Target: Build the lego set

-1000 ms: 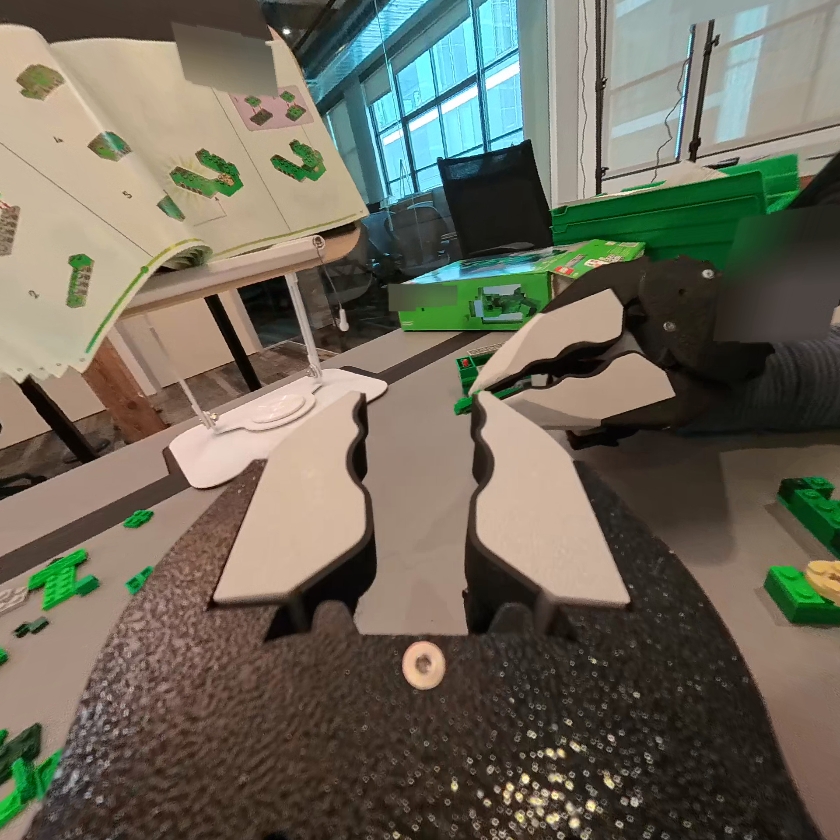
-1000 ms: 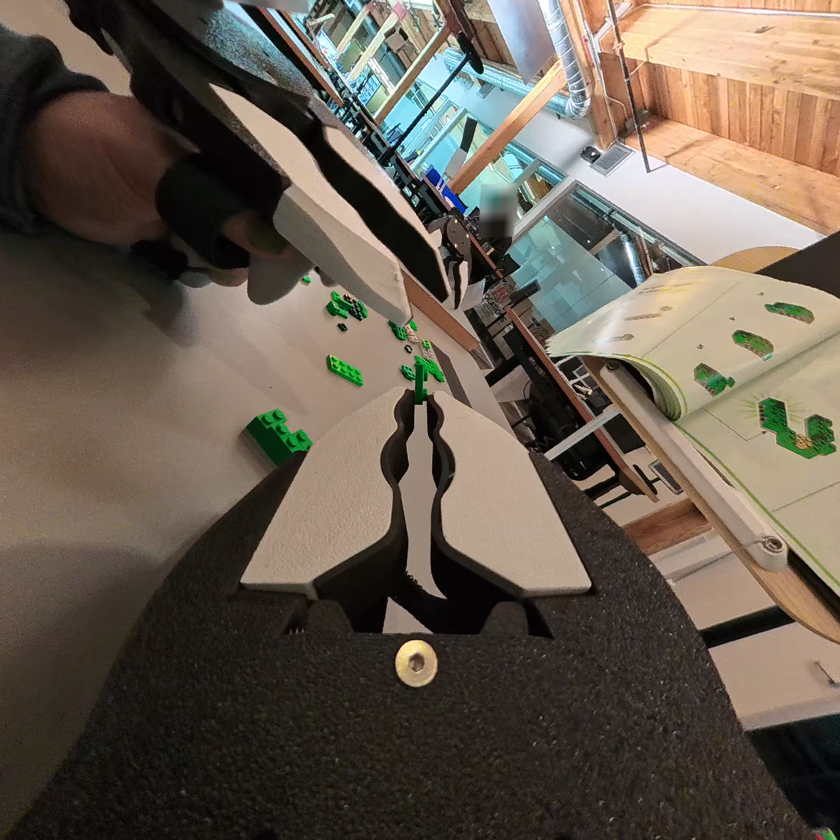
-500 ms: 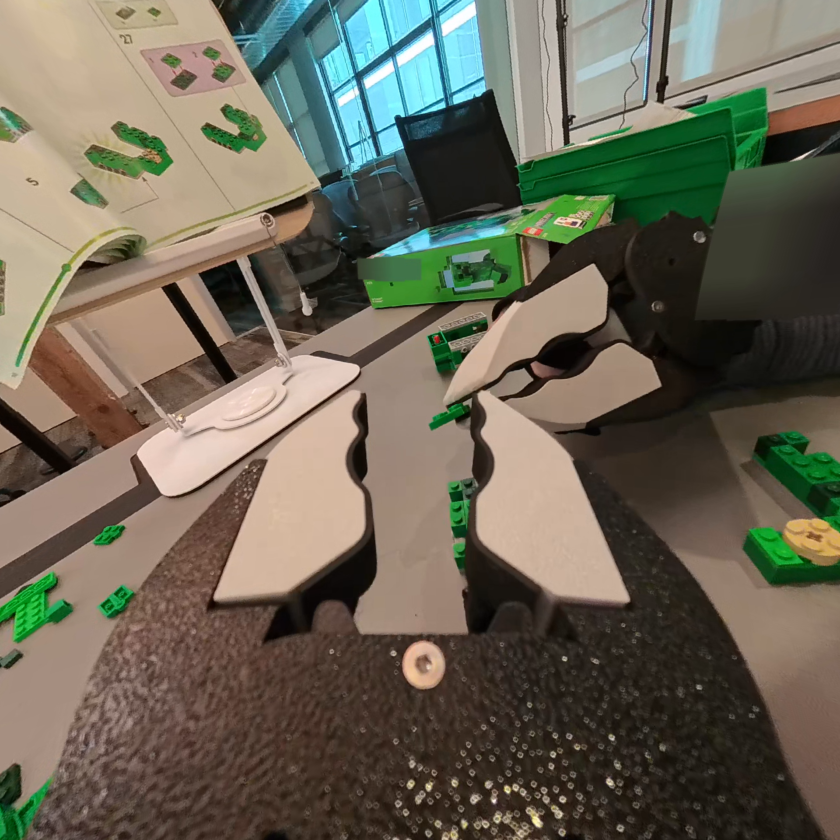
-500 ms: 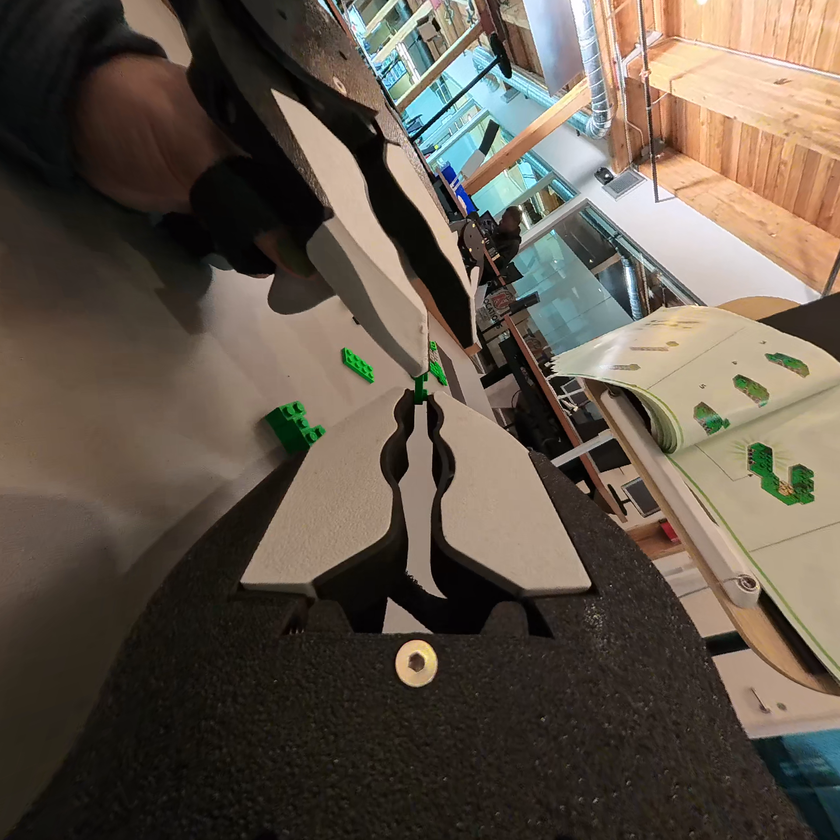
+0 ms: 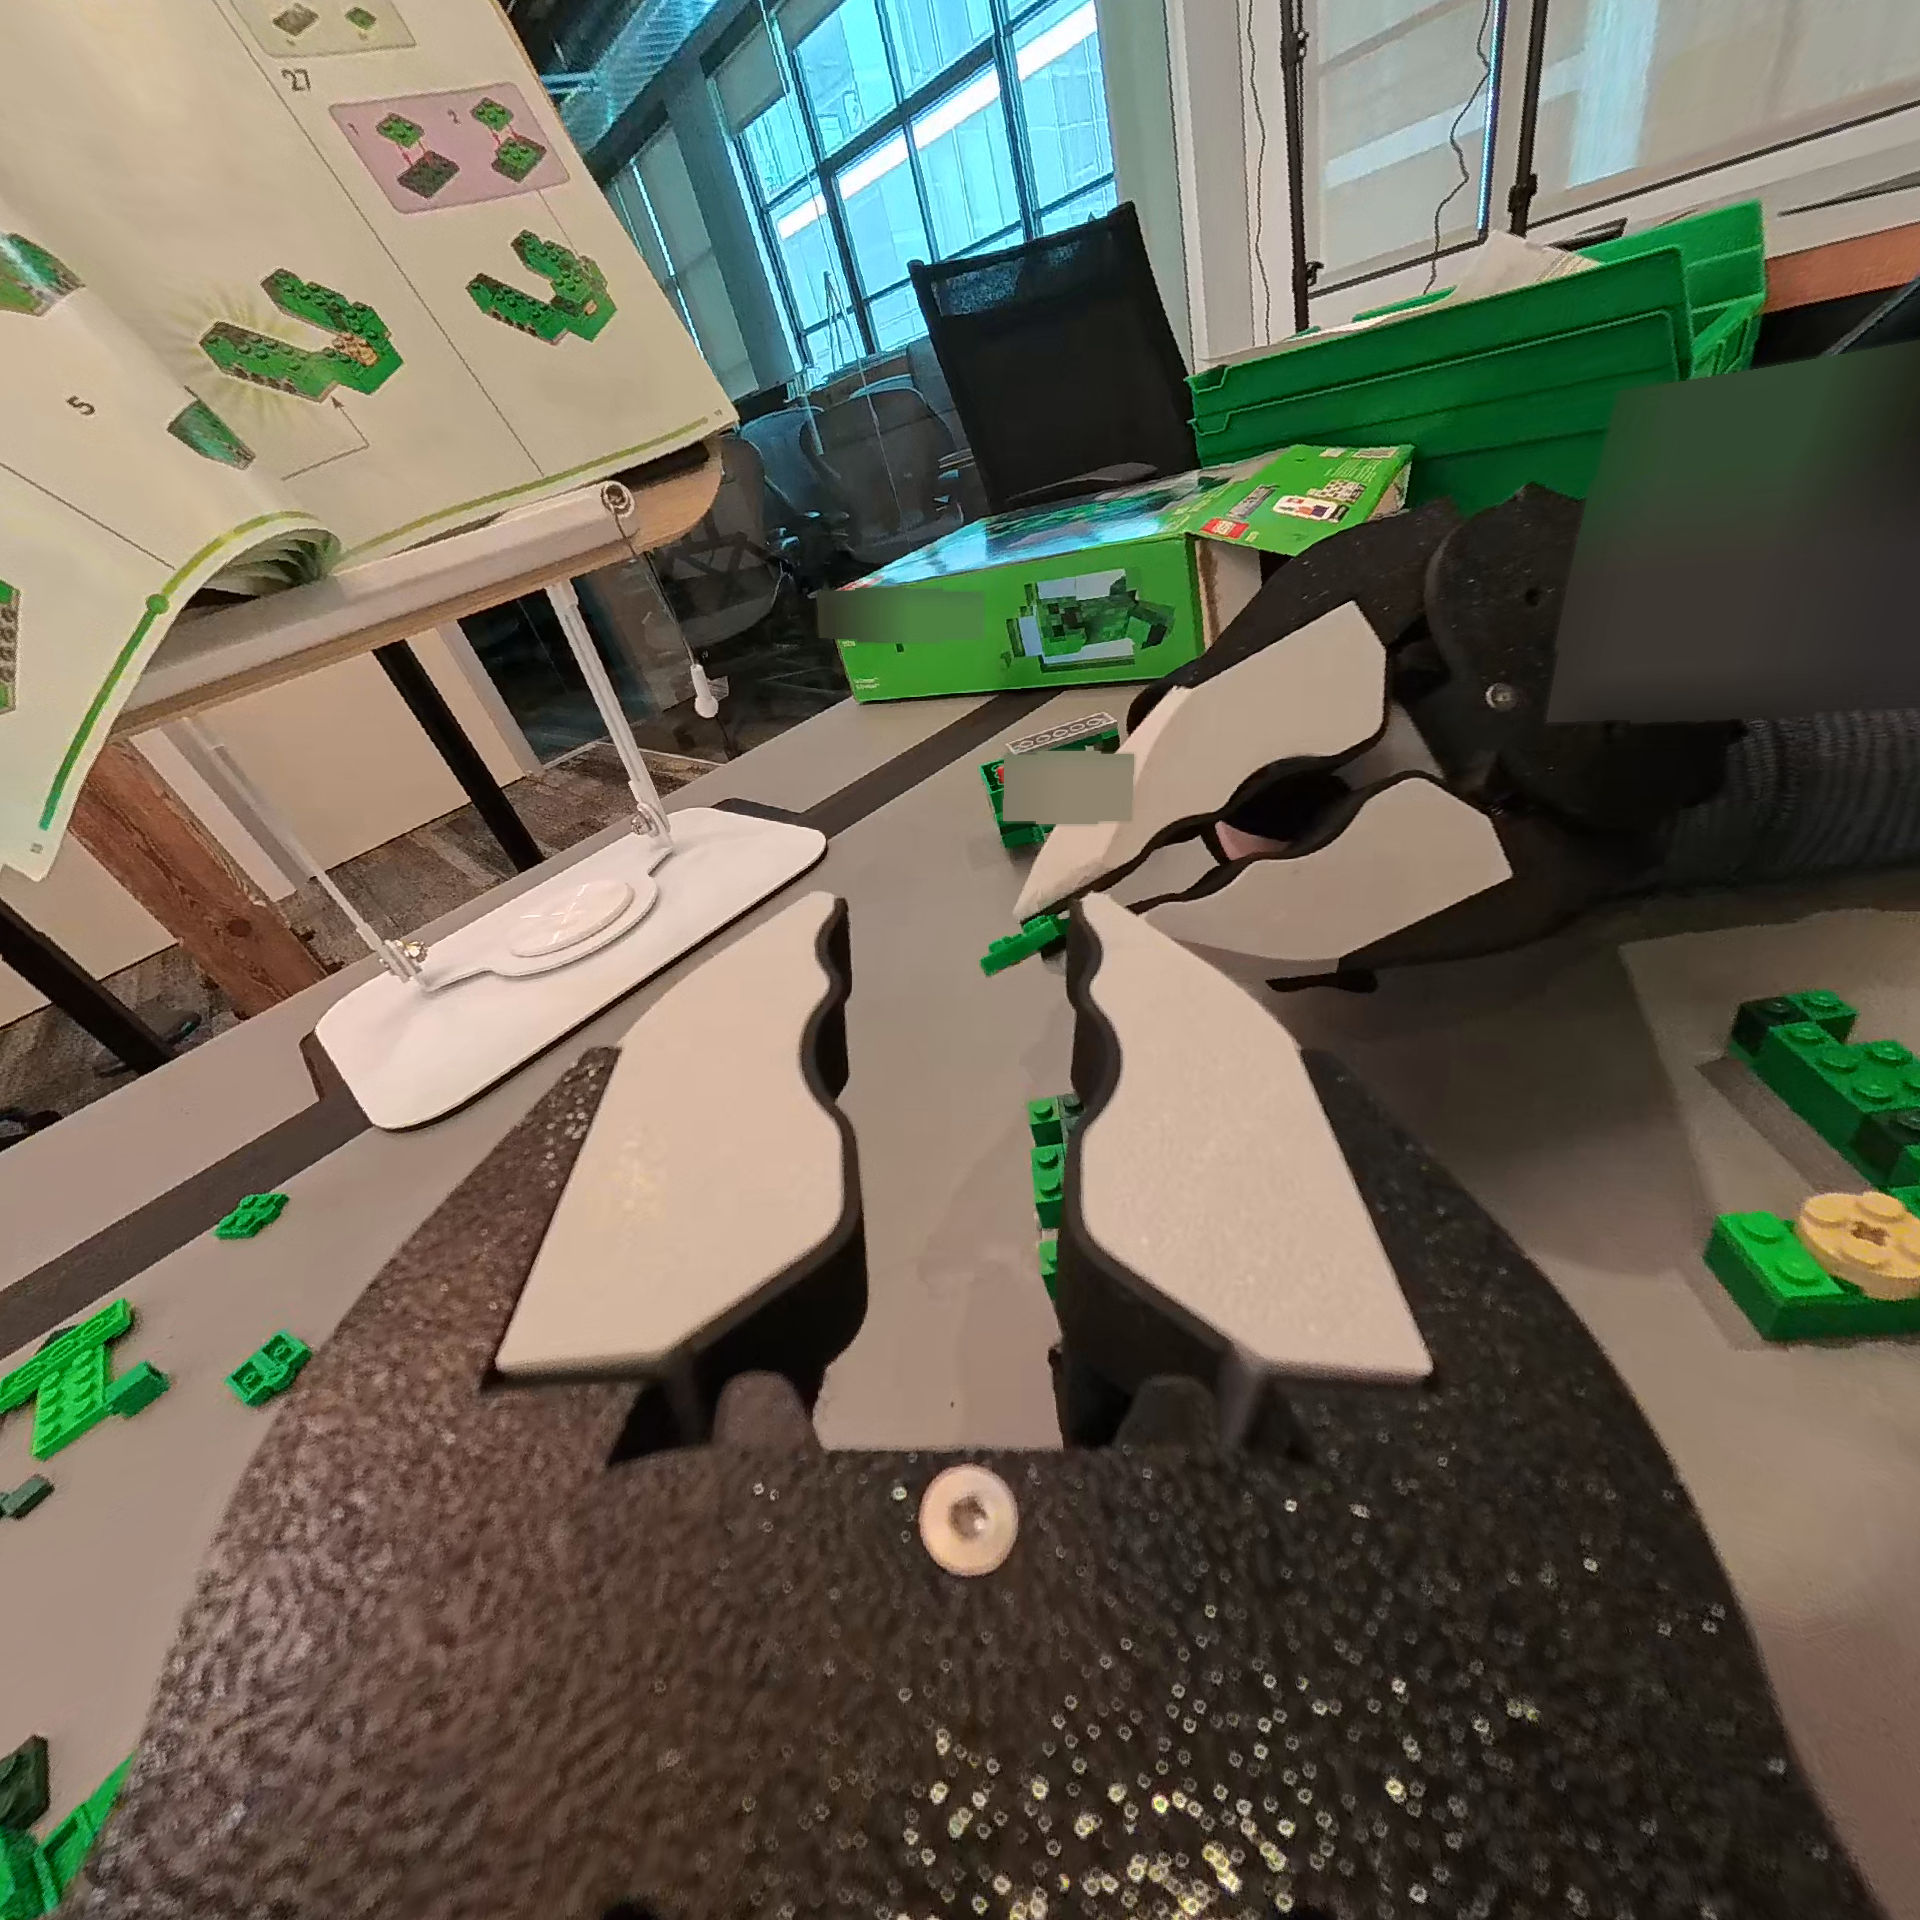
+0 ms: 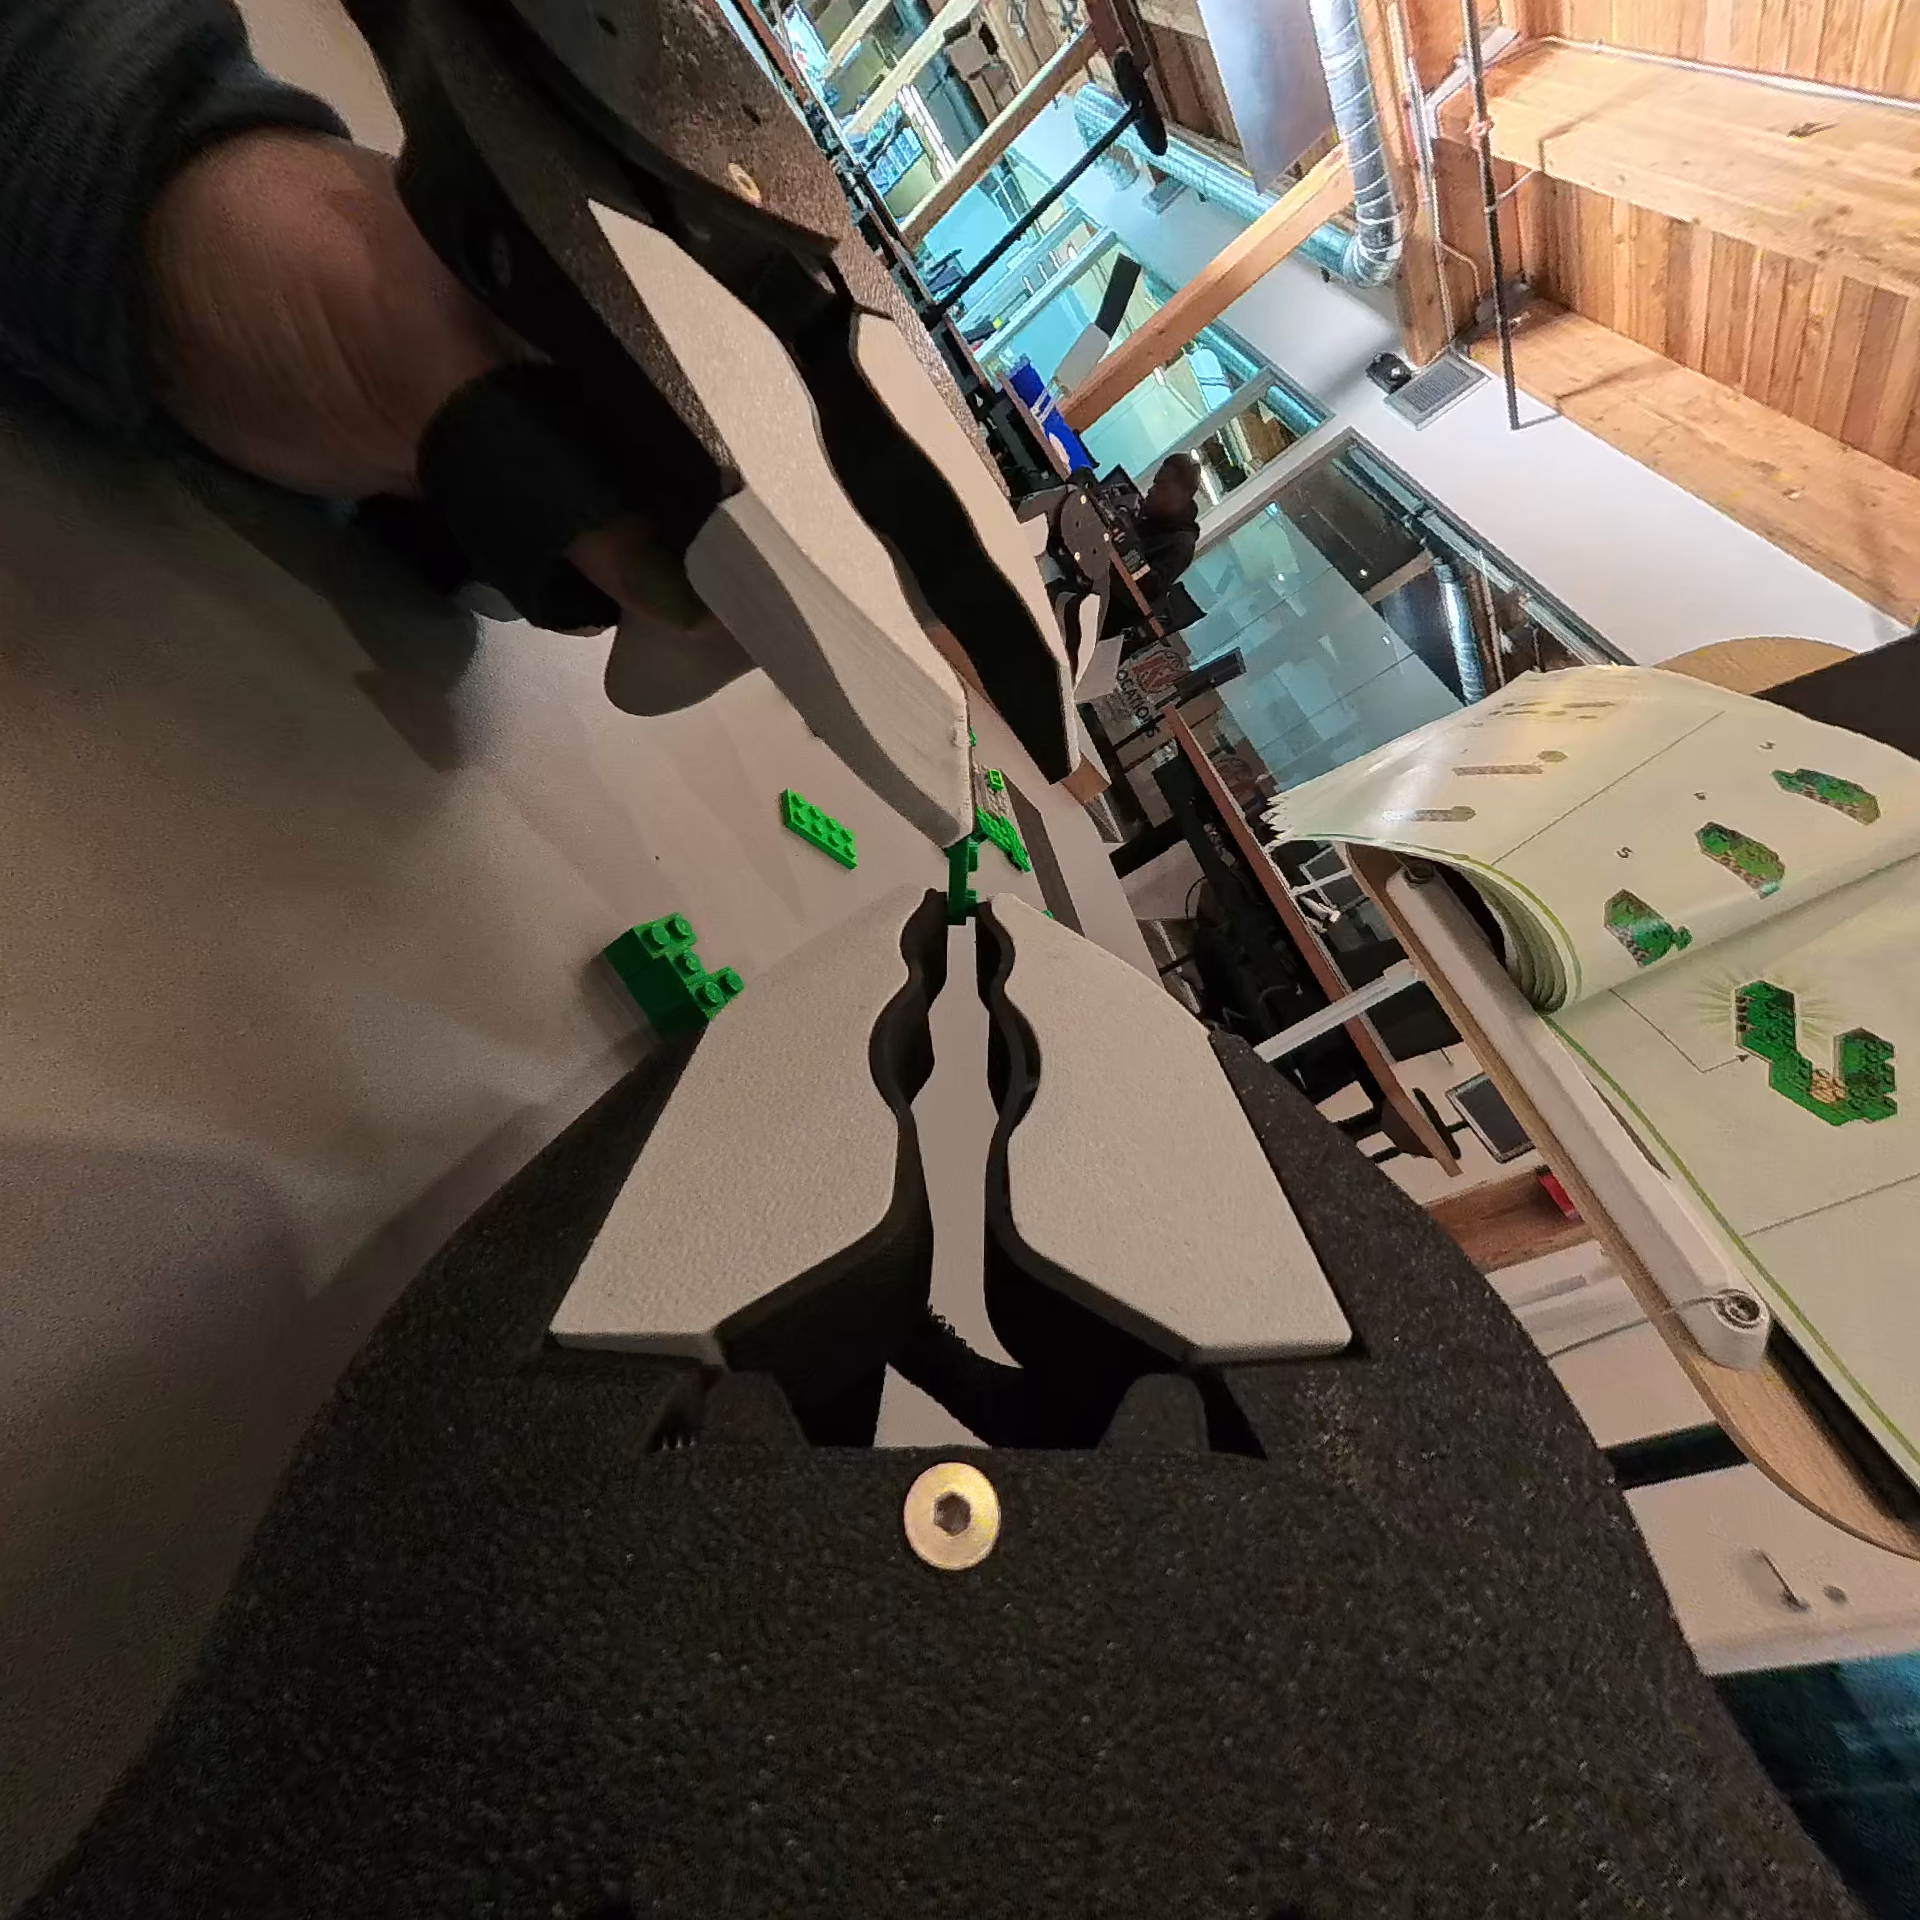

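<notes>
Green thin plate (image 6: pixel 961 883) pinched upright at the tips of right gripper (image 6: pixel 961 909), jaws nearly closed on it, above grey table (image 5: pixel 940 1039). Left gripper (image 5: pixel 954 914) hovering with jaws wide apart, nothing between them, tips close beside right gripper. Small green stacked piece (image 5: pixel 1049 1153) on table just inside left gripper's right finger. Green build with tan round piece (image 5: pixel 1860 1236) lying right. Instruction booklet (image 5: pixel 312 260) propped on white stand (image 5: pixel 561 966), upper left.

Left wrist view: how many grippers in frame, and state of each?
2. The left gripper fills the foreground, open over the grey table. The right gripper is beyond it to the right, shut on a small green piece. None looks hidden.
</notes>
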The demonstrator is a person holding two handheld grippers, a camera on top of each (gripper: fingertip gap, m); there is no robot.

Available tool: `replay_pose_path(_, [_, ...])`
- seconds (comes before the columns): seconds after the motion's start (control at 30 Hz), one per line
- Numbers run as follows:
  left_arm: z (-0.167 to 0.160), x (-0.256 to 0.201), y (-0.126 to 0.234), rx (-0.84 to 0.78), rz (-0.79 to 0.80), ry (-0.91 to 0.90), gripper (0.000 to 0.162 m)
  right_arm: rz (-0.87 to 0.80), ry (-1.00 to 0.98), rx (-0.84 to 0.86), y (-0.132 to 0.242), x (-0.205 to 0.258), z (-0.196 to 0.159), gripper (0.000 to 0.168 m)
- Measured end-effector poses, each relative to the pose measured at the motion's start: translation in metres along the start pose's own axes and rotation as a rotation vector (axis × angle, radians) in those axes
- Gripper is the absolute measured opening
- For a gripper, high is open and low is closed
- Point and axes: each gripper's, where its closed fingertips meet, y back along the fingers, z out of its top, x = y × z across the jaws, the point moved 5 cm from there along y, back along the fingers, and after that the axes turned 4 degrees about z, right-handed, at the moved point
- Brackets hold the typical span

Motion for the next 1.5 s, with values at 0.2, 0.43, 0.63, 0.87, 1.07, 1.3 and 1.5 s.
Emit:
replay_pose_path(0.2, [0.000, -0.001, 0.000, 0.004, -0.003, -0.005, 0.038, -0.001, -0.009, 0.002, 0.000, -0.001, -0.001, 0.005])
replay_pose_path(0.43, [0.000, 0.000, 0.000, 0.002, -0.005, -0.004, 0.037, -0.004, -0.010, 0.002, 0.000, -0.001, -0.001, 0.005])
replay_pose_path(0.63, [-0.001, -0.001, 0.000, 0.005, -0.007, -0.008, 0.037, -0.006, -0.012, 0.002, 0.000, -0.001, -0.001, 0.005])
replay_pose_path(0.87, [-0.001, -0.001, 0.000, 0.006, -0.008, -0.012, 0.036, -0.005, -0.015, 0.002, 0.000, -0.002, -0.002, 0.005])
replay_pose_path(1.07, [-0.001, -0.001, 0.000, 0.007, -0.009, -0.014, 0.036, -0.006, -0.014, 0.003, 0.000, -0.002, -0.002, 0.005])
replay_pose_path(1.3, [0.001, 0.005, 0.003, -0.024, 0.024, 0.025, 0.036, -0.021, -0.029, 0.004, 0.001, -0.004, -0.003, 0.005])
replay_pose_path(1.5, [0.005, 0.015, 0.009, -0.086, 0.056, 0.109, 0.036, -0.049, -0.055, 0.005, 0.002, -0.009, -0.004, 0.005])
